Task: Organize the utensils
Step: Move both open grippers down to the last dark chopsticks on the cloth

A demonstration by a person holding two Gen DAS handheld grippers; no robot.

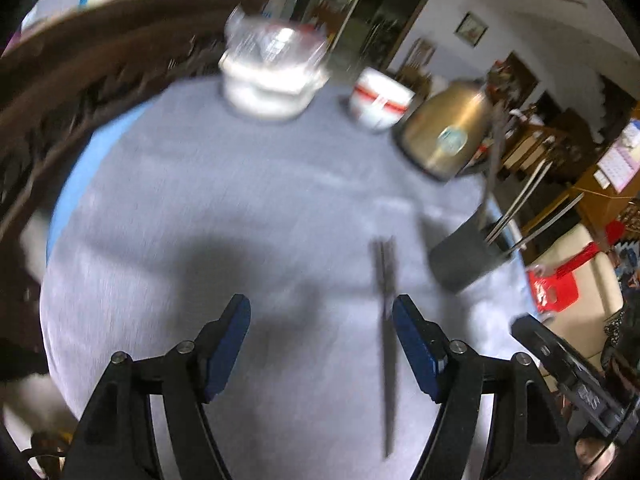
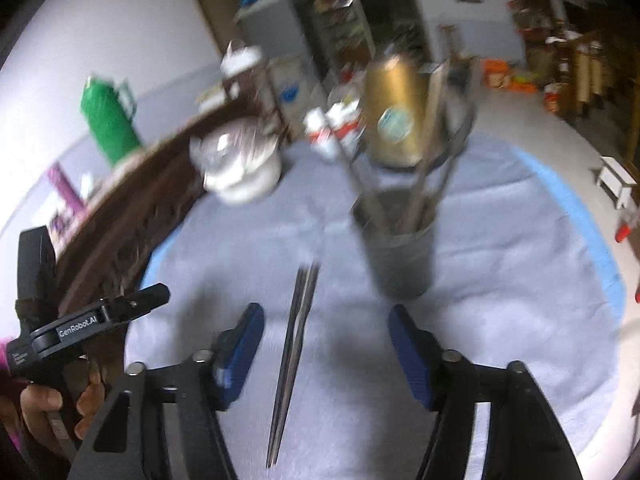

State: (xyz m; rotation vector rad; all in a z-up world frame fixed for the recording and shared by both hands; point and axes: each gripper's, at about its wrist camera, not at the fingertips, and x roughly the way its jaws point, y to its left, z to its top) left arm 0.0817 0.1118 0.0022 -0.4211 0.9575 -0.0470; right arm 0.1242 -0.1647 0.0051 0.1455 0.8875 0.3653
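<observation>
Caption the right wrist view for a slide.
Open right gripper over paired chopsticks on grey cloth, utensil cup beyond.

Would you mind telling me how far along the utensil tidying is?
Done: several utensils already stand in the dark holder cup. In hand: nothing; the left claw and right claw are both open. Left: the chopsticks lying on the grey cloth.

On the grey cloth-covered table (image 2: 500,280), a pair of dark metal chopsticks (image 2: 294,356) lies flat left of the dark cylindrical utensil cup (image 2: 400,256), which holds upright utensils. The gold metal kettle (image 2: 394,112) stands behind it, toward the far edge.
</observation>
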